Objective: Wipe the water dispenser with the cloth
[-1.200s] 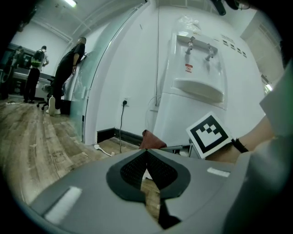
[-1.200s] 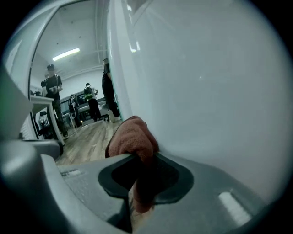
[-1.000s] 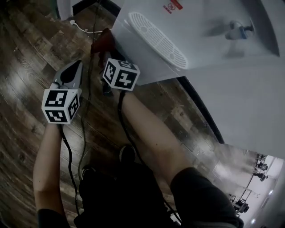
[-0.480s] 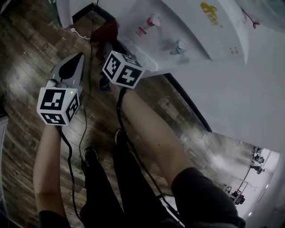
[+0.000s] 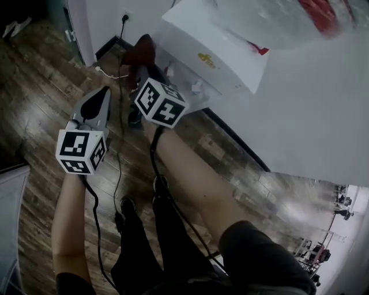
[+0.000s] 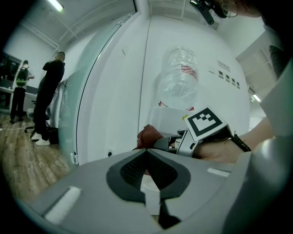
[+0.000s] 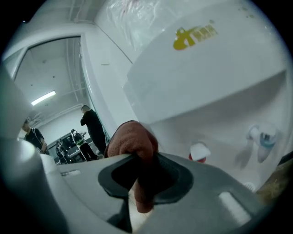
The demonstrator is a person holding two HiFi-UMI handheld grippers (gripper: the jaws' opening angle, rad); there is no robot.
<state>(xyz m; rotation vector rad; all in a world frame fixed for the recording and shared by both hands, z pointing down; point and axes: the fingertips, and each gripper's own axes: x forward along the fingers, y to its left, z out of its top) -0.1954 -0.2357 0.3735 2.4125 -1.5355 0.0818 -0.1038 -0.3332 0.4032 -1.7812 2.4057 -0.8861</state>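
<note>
The white water dispenser stands against the wall with a clear bottle on top. My right gripper is shut on a reddish-brown cloth, held at the dispenser's left front corner. In the right gripper view the cloth bulges out of the jaws of the right gripper, just short of the dispenser's front, with the red tap and blue tap to the right. My left gripper hangs shut and empty to the left, away from the dispenser.
A white cable and a wall plug lie behind the cloth, low on the wall. The wooden floor spreads to the left. A white wall runs on the right. People stand far off by a glass partition.
The head view has tilted up from the drip tray to the dispenser's top. My right gripper has risen with the cloth along the dispenser's left front. The left gripper has hardly moved.
</note>
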